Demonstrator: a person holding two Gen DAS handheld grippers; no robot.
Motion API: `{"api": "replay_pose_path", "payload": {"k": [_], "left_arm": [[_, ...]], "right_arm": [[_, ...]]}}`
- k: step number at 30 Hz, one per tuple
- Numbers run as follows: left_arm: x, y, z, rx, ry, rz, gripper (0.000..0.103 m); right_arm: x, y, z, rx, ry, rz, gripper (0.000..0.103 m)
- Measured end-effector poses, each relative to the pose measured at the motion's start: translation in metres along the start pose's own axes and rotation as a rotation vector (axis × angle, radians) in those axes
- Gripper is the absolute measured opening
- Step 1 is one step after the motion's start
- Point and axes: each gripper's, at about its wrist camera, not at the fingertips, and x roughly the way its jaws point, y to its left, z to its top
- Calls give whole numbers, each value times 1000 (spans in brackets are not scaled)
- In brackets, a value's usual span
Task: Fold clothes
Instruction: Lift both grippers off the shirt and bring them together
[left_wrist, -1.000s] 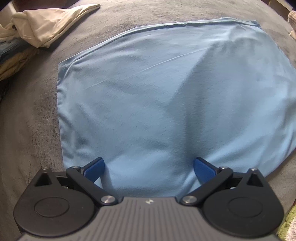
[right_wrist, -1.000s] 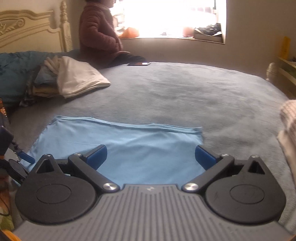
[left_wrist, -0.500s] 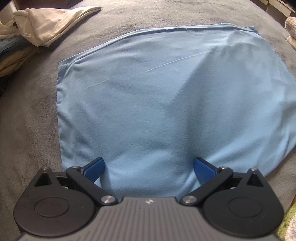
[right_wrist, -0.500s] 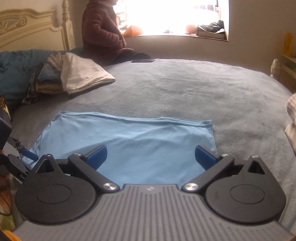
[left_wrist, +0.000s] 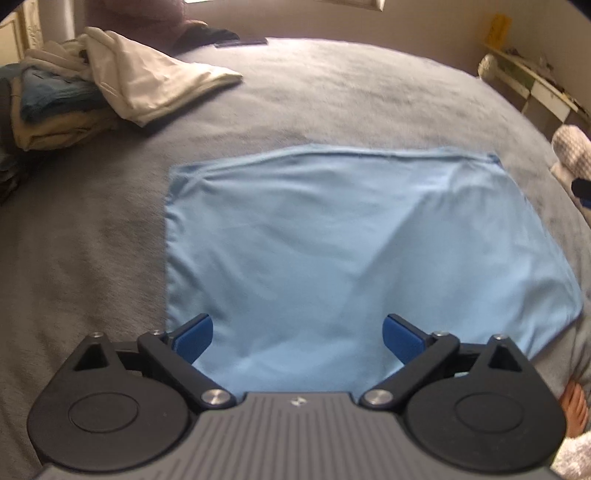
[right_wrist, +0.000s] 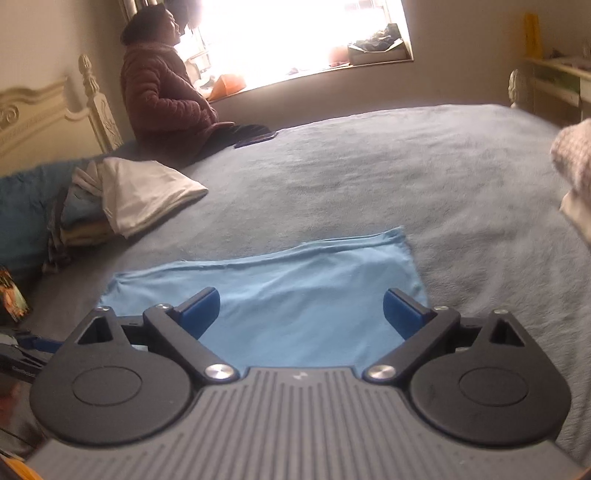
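Light-blue garment (left_wrist: 351, 251), already laid out as a flat, roughly rectangular panel, lies spread on the grey bedspread (left_wrist: 332, 96) directly ahead of both tools. Its far hem runs nearly straight across, the left edge is tidy, and the right side bulges outward towards a loose corner; a shallow ridge crosses the middle. Which kind of garment it is cannot be told from these views.

Both claws are spread wide and grip nothing. The left gripper (left_wrist: 297, 338) hangs over the near edge of the cloth towards its left side, blue pads (left_wrist: 194, 338) well apart with fabric visible between them. The right gripper (right_wrist: 301, 312) sits over the near edge too, tilted up so that it looks across the bed, and whether its pads touch the cloth I cannot tell.

By my judgement, the step in hand is the pause between folds: the panel is smoothed and a fresh grasp is being lined up. The next move likely calls for each tool to drop onto a near corner, pinch all layers together, then carry that edge evenly to the far hem.

A stack of folded clothes (left_wrist: 92, 99) waits at far left, well apart. A person in a dark red jacket (right_wrist: 162, 96) sits at the bed's far edge by the window.
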Motion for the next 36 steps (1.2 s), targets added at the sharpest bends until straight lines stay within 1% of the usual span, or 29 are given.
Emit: {"api": "replay_pose_path", "payload": {"k": [2, 3, 5, 7, 9, 10, 13, 14, 16, 19, 20, 21, 23, 25, 27, 29, 30, 32, 33, 35, 36], "left_arm": [[-7, 10, 0, -22, -29, 33, 97], [-11, 18, -1, -44, -45, 59, 97], [-21, 37, -5, -102, -73, 109, 96], [-31, 59, -14, -170, -86, 128, 94], [-40, 79, -25, -217, -64, 121, 91], [-44, 88, -30, -238, -51, 115, 87], [-51, 103, -48, -284, -25, 65, 81], [-52, 104, -54, -283, -23, 44, 80], [-52, 104, -64, -264, -23, 0, 79], [-45, 98, -79, -215, -20, -68, 78], [-42, 97, -84, -194, -10, -89, 73], [-38, 95, -89, -169, 5, -108, 70], [-37, 95, -97, -126, 16, -146, 60], [-40, 97, -104, -82, 12, -194, 54], [-44, 95, -109, -3, -1, -220, 50], [-43, 90, -110, 109, -9, -224, 43], [-42, 89, -110, 162, -11, -224, 41], [-40, 85, -111, 263, -15, -227, 33], [-39, 84, -112, 313, -17, -228, 32], [-37, 81, -113, 405, -27, -232, 26], [-36, 80, -113, 450, -32, -234, 25]], "right_arm": [[5, 5, 3, -19, 3, 21, 93], [8, 9, 7, -50, 4, 32, 93], [15, 17, 17, -113, 9, 52, 93], [25, 27, 31, -168, 24, 97, 93], [40, 42, 46, -220, 59, 167, 92], [49, 53, 53, -249, 81, 200, 91], [76, 99, 67, -342, 170, 320, 90], [85, 115, 70, -372, 201, 363, 90], [102, 152, 64, -442, 277, 444, 89], [119, 200, 35, -545, 368, 540, 84], [121, 212, 21, -575, 386, 570, 79], [123, 225, 7, -605, 404, 599, 77], [118, 243, -22, -658, 413, 673, 73], [110, 254, -45, -725, 426, 746, 68], [104, 262, -65, -783, 452, 797, 66], [100, 269, -78, -831, 478, 819, 64], [100, 271, -81, -839, 488, 812, 63], [99, 276, -89, -854, 511, 802, 56], [98, 275, -89, -849, 518, 806, 56], [96, 272, -91, -840, 532, 814, 55], [95, 271, -91, -831, 538, 811, 55]]}}
